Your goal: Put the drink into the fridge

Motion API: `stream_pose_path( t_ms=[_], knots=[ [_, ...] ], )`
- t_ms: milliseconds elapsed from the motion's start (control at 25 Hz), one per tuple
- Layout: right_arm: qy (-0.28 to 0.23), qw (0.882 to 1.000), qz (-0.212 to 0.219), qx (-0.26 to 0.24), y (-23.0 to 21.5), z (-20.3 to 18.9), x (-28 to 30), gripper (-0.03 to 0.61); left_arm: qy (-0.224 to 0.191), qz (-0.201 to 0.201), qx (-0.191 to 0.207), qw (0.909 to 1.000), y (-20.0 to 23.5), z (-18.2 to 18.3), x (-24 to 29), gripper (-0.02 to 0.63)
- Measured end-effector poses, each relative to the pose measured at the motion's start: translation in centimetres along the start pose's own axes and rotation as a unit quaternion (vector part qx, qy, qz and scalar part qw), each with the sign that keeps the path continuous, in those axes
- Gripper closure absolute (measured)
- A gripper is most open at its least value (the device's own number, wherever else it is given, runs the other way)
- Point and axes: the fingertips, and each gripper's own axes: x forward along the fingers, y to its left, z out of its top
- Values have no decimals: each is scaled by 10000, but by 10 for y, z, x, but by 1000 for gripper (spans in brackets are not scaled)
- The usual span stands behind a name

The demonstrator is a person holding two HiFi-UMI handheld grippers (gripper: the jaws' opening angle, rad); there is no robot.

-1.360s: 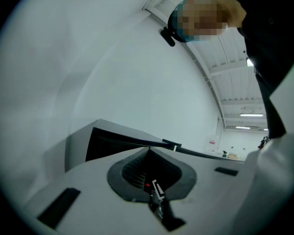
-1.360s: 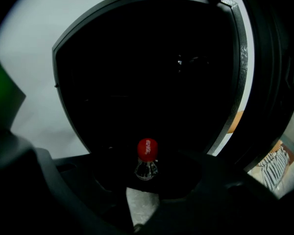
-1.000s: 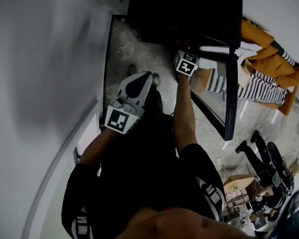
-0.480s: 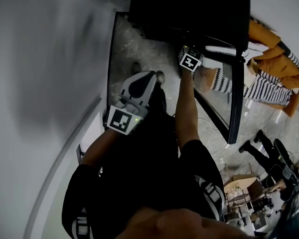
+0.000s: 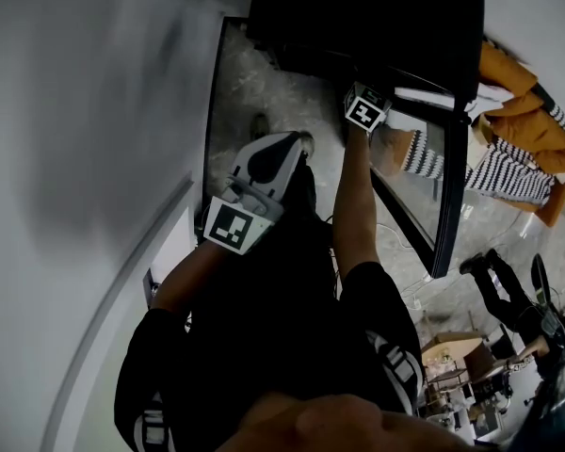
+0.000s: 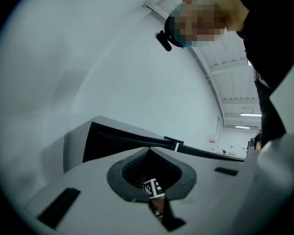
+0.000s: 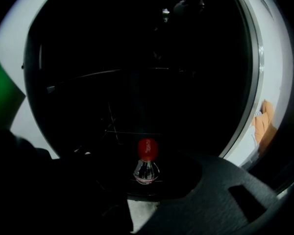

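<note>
Right tool [image 7: 146,180] lowered, drink [image 7: 146,166] clamped between jaws

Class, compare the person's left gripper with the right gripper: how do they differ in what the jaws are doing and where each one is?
The left gripper's jaws are together with nothing between them, while the right gripper's jaws grip a clear bottle with a red cap. The left gripper sits outside the fridge, near the person's body; the right gripper points into its dark inside. Each carries a marker cube.
</note>
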Motion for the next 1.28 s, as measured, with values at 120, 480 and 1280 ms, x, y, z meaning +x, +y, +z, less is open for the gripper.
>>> stream_pose_path(
  t_ms=[120, 480, 1280],
  knots=[
    [52, 10000, -31, 22, 0, -2, 3, 459, 24, 33, -31, 10000, 2, -1, -2, 609],
    [40, 9999, -117, 65, -7, -3, 19, 459, 102, 77, -42, 9999, 7, -10, -2, 609],
    [-410, 9989, -224, 59, -6, 20, 28, 459, 158, 56, -33, 9999, 16, -16, 6, 609]
  ],
)
